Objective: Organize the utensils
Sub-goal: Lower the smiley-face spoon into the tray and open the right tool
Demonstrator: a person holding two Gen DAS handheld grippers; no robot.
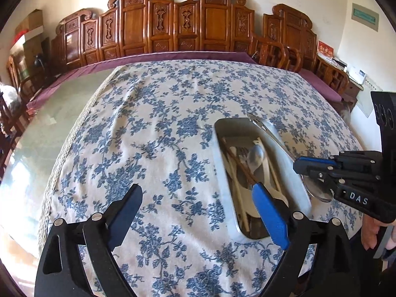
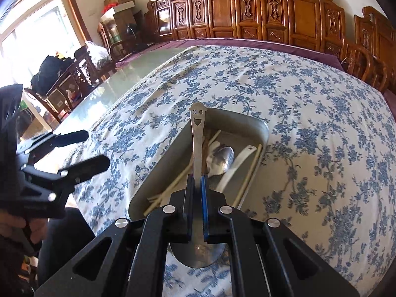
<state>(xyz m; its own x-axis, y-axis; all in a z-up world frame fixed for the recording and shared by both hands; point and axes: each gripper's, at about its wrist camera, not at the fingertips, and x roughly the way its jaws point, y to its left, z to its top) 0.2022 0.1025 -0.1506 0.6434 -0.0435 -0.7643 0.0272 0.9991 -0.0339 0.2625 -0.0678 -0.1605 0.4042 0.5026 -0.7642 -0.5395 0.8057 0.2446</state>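
Note:
A metal tray (image 2: 262, 128) (image 1: 224, 170) lies on the floral tablecloth and holds chopsticks (image 2: 247, 175), a steel spoon (image 2: 222, 159) and a white spoon (image 2: 237, 163). My right gripper (image 2: 197, 180) (image 1: 300, 167) is shut on a steel ladle-like spoon with a smiley-face handle (image 2: 196, 133), held over the tray's near end, its bowl (image 2: 198, 255) under the fingers. The handle (image 1: 269, 131) reaches over the tray's right rim in the left wrist view. My left gripper (image 1: 198, 193) is open and empty just left of the tray.
The blue floral tablecloth (image 1: 160, 123) covers most of a glass-topped table (image 1: 61, 104). Carved wooden chairs (image 1: 173, 24) line the far side. Boxes (image 2: 118, 5) and more chairs stand at the left by a window.

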